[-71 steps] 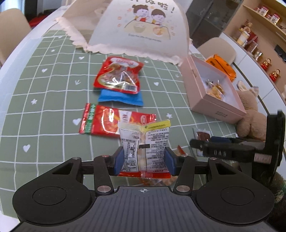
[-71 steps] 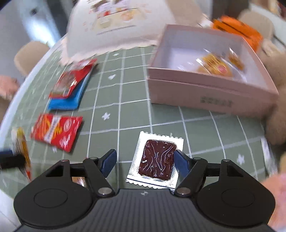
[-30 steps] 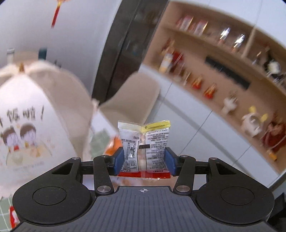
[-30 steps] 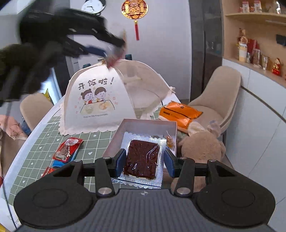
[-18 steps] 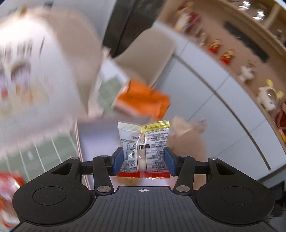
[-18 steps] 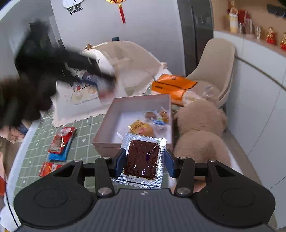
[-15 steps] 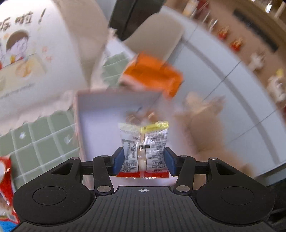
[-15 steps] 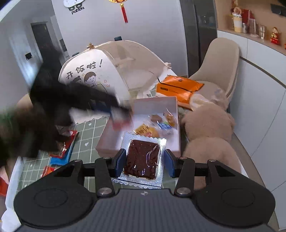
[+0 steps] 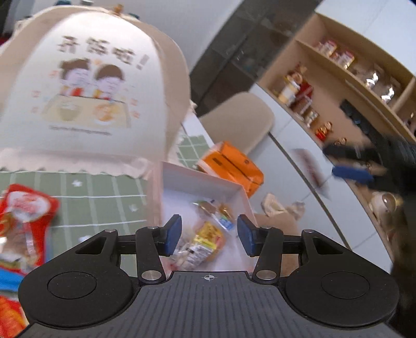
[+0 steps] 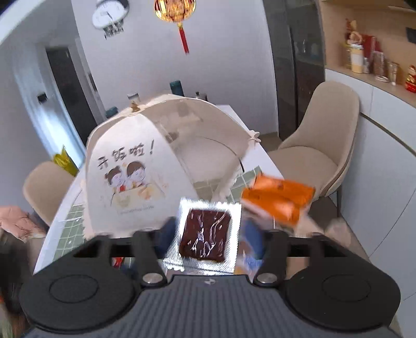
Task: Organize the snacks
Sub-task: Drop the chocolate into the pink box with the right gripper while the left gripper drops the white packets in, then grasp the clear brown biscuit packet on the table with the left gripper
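Both grippers (image 9: pixel 209 235) (image 10: pixel 208 238) tilted down (jaws parted), box (image 9: pixel 202 182) below

A home dining room. A table (image 10: pixel 262 156) with a green checked cloth (image 9: pixel 104 197) carries a folding mesh food cover (image 10: pixel 145 156) (printed with two cartoon children), and padded beige chairs (image 10: pixel 327 130) stand round it. A wall clock (image 10: pixel 110 13) and a red lantern ornament (image 10: pixel 174 10) hang on the white wall; wooden shelves (image 9: pixel 351 78) hold jars and figurines.
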Action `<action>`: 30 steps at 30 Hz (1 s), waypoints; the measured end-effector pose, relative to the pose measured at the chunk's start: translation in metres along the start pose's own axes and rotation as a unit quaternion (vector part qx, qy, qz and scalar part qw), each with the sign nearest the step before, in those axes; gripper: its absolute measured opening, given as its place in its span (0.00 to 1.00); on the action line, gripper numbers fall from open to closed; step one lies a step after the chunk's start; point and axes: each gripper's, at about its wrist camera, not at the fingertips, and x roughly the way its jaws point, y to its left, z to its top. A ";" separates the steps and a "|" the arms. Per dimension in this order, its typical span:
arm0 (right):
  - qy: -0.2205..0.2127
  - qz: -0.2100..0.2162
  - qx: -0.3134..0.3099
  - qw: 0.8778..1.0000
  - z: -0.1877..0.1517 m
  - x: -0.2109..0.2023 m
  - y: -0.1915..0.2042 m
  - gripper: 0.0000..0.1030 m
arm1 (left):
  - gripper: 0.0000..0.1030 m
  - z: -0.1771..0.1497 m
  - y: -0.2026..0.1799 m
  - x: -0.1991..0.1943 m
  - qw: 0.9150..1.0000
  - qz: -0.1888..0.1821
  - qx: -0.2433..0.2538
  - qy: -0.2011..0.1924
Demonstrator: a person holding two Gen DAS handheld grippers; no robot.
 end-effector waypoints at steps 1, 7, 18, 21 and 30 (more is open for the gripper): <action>-0.003 -0.001 0.003 1.000 0.007 0.000 -0.001 0.75 | 0.50 -0.001 0.006 -0.011 1.000 0.002 0.003 -0.005; 0.019 0.014 -0.027 0.999 -0.024 -0.001 -0.001 0.76 | 0.50 -0.037 0.068 -0.081 0.992 0.113 0.047 0.031; 0.250 0.142 -0.180 0.941 -0.227 0.028 0.076 0.76 | 0.50 -0.102 0.095 -0.090 0.985 0.112 0.048 0.122; 0.282 0.174 -0.197 0.923 -0.264 0.020 0.092 0.76 | 0.51 -0.111 0.071 -0.072 0.975 0.088 0.112 0.168; 0.260 0.151 -0.292 0.908 -0.304 0.006 0.105 0.76 | 0.50 -0.147 0.038 -0.039 0.946 0.108 0.209 0.225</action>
